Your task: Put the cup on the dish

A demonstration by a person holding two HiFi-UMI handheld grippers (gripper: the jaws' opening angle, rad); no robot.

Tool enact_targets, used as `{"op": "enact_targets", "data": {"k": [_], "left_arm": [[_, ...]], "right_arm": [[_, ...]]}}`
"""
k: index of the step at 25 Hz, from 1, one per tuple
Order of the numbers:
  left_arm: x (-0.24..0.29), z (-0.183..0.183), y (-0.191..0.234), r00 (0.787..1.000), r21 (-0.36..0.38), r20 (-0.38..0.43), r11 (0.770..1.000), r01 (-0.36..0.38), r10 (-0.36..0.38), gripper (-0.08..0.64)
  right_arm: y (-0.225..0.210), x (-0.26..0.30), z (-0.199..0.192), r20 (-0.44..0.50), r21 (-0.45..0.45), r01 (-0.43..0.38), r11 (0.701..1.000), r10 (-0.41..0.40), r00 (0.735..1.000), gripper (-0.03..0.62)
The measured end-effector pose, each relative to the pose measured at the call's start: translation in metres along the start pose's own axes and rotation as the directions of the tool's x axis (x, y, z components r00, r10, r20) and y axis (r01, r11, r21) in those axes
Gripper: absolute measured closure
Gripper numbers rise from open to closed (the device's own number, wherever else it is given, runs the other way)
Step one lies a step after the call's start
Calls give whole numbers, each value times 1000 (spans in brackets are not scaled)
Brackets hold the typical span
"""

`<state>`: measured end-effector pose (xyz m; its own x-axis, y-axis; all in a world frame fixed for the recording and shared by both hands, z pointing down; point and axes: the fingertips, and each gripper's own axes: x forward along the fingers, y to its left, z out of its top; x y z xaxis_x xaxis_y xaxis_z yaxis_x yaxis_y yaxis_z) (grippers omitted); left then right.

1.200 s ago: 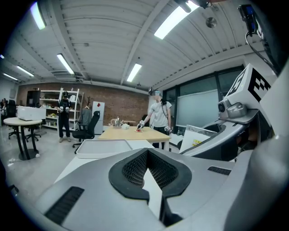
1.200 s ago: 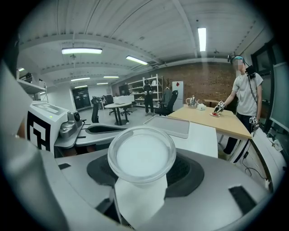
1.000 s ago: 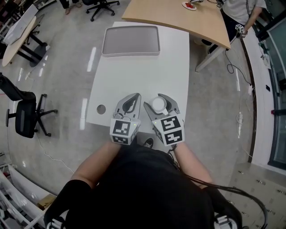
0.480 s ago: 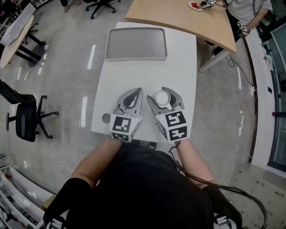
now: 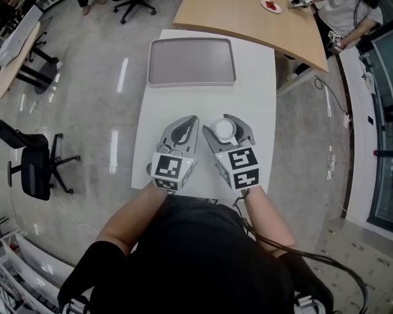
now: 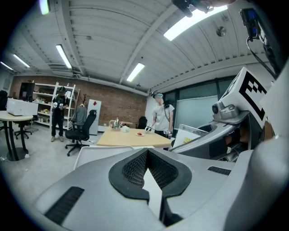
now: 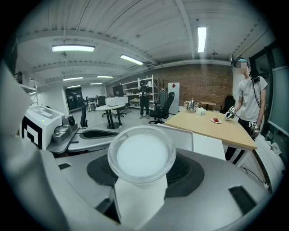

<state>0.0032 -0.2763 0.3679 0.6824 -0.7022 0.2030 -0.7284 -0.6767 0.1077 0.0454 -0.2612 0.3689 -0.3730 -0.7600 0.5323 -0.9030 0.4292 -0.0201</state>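
Note:
A white cup (image 5: 223, 130) sits between the jaws of my right gripper (image 5: 225, 122), which is shut on it above the near half of the white table (image 5: 258, 98). In the right gripper view the cup (image 7: 141, 155) fills the middle, rim toward the camera, with the right gripper (image 7: 141, 182) clamped on its sides. My left gripper (image 5: 191, 121) hovers just left of it, shut with nothing in it; its pads (image 6: 135, 169) meet in the left gripper view. The grey dish-like tray (image 5: 191, 61) lies empty at the table's far end, and its rim (image 7: 192, 135) shows behind the cup.
A curved wooden table (image 5: 245, 24) stands beyond the white one, with a small plate (image 5: 271, 6) on it and a person (image 5: 344, 12) beside it. Office chairs (image 5: 37, 165) stand on the floor to the left. The table's right edge drops to open floor.
Both grippers have moved a little farther over the table toward the tray, the cup still held in the right one. The left stays shut.

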Motion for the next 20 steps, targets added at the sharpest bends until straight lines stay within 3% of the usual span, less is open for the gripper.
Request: {"op": "enact_targets", "data": {"k": [13, 20], "left_arm": [[6, -15, 37, 999, -30, -24, 999, 33, -34, 555], [23, -20, 41, 1000, -45, -25, 999, 10, -11, 555]], "right_arm": [[3, 38, 7, -31, 18, 41, 999, -40, 999, 354], [-7, 45, 2, -40, 26, 21, 999, -20, 999, 354]]}}
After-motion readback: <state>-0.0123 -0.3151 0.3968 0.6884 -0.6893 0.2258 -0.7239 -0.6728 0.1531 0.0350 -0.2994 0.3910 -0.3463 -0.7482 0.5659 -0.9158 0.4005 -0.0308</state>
